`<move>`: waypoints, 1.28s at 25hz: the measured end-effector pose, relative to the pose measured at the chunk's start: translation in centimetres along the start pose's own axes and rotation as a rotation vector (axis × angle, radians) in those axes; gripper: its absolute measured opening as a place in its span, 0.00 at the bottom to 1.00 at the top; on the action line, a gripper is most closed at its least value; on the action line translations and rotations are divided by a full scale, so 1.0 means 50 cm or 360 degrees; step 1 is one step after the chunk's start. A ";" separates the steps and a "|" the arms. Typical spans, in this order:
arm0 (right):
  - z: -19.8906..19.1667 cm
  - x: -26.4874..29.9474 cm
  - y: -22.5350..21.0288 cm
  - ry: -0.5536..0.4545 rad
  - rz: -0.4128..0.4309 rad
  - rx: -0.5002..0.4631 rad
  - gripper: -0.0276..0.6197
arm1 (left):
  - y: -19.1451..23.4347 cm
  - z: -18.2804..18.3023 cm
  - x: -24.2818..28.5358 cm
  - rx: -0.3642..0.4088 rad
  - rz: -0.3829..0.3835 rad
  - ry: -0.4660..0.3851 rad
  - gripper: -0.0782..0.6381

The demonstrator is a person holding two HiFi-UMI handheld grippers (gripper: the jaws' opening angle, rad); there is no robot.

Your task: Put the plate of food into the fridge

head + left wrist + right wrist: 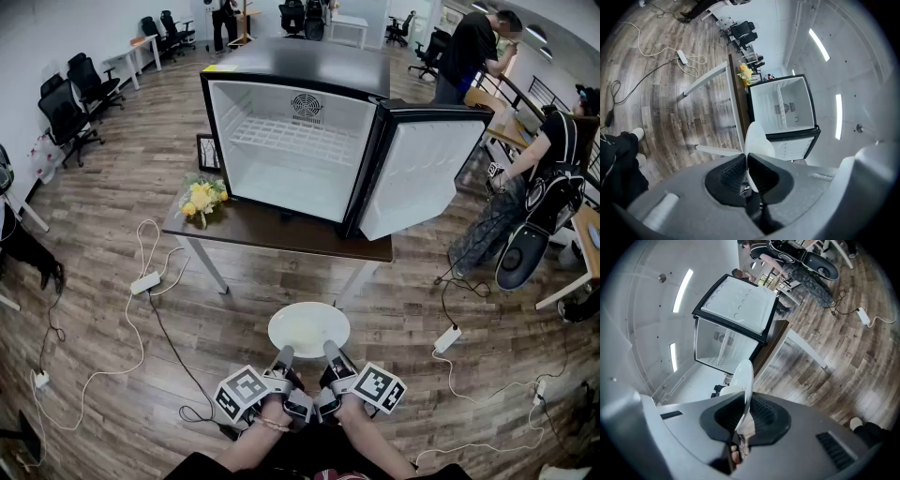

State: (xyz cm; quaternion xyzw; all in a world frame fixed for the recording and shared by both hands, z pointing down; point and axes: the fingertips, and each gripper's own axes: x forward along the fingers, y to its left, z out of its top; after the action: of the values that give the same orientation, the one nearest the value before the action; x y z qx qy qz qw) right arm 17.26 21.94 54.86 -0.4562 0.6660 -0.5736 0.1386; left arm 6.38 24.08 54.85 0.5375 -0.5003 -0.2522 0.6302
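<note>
The plate (280,328), clamped at its near rim by the left gripper (284,356) and the right gripper (331,351), hung before the open fridge (281,159).

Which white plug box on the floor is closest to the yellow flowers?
The power strip on the left, just below the flowers in the head view. The other strip lies far off to the right.

Grey left hand-held gripper (284,354) and right hand-held gripper (332,349) carry black ribbed pads (731,175) and black-and-white marker cubes (242,392)
</note>
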 end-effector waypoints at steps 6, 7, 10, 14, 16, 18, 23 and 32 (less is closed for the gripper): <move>-0.035 -0.020 0.010 -0.0008 0.0005 0.0002 0.11 | 0.009 0.001 -0.038 0.0030 -0.0008 0.0006 0.14; -0.039 -0.022 0.012 -0.0008 0.0006 -0.0004 0.11 | 0.010 0.002 -0.043 0.0028 -0.0008 0.0002 0.14; -0.050 -0.032 0.017 -0.0022 0.0013 -0.0025 0.11 | 0.012 0.000 -0.059 0.0026 -0.0019 -0.0001 0.14; -0.061 -0.039 0.023 -0.0059 0.0015 -0.0035 0.12 | 0.008 0.006 -0.070 0.0073 -0.0044 0.0016 0.14; -0.067 -0.038 0.027 -0.0073 0.0015 -0.0029 0.12 | 0.008 0.011 -0.074 0.0082 -0.0049 0.0030 0.14; -0.076 -0.034 0.031 -0.0081 0.0015 -0.0022 0.12 | 0.013 0.019 -0.080 0.0080 -0.0052 0.0041 0.14; -0.098 -0.010 0.045 -0.0122 0.0023 -0.0004 0.12 | 0.019 0.056 -0.084 0.0099 -0.0064 0.0069 0.14; -0.136 0.037 0.068 -0.0173 0.0041 -0.0017 0.11 | 0.039 0.119 -0.087 0.0101 -0.0081 0.0102 0.14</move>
State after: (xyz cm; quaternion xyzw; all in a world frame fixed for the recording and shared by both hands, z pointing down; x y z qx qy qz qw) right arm 9.93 24.60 54.54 -0.4788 0.6665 -0.5426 0.1793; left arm -1.03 25.88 54.65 0.5777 -0.4737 -0.2348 0.6218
